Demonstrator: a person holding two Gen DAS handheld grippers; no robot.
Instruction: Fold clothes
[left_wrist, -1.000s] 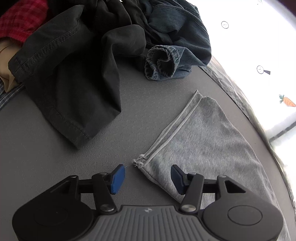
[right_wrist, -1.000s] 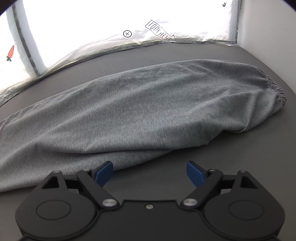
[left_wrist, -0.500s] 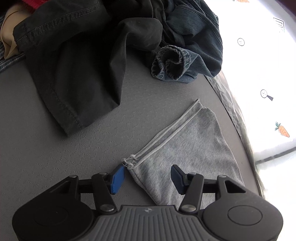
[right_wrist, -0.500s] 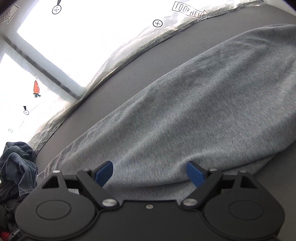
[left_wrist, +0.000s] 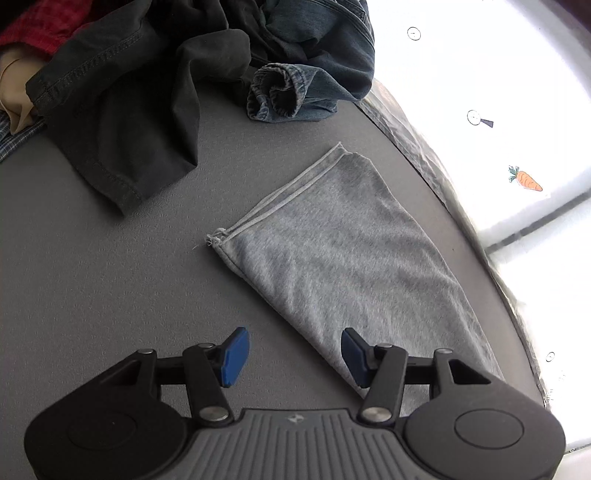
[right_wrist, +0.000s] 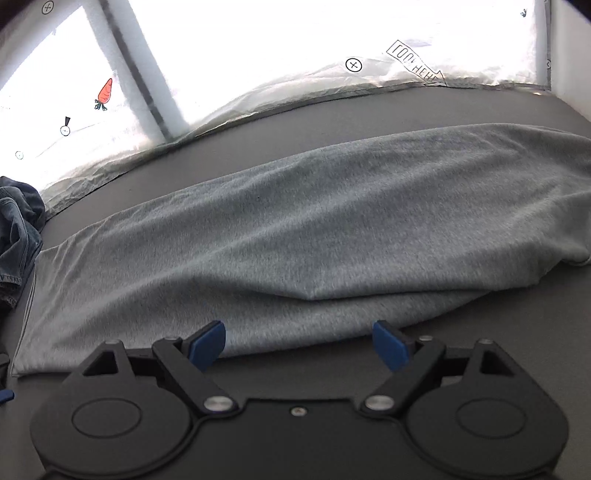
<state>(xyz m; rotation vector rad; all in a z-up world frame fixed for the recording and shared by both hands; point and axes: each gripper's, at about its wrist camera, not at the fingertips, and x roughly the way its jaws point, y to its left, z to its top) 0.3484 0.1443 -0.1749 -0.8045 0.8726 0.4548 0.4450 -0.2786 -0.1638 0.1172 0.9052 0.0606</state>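
My right view cuts off the far end of the grey garment (right_wrist: 314, 229) at the frame edge. It lies flat on the grey surface (left_wrist: 92, 266). My left claw (left_wrist: 293, 354) stands apart, empty, straddling its near edge; my right claw (right_wrist: 299, 343) stands wide apart, empty, just before its fold.

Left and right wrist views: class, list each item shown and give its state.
Grey garment: laid out flat, lengthwise, ungripped.
Black garment: crumpled, unfolded.
Denim garment: bunched in the pile.
Red plaid cloth: partly buried.
Left gripper: open, empty.
Right gripper: open, empty.
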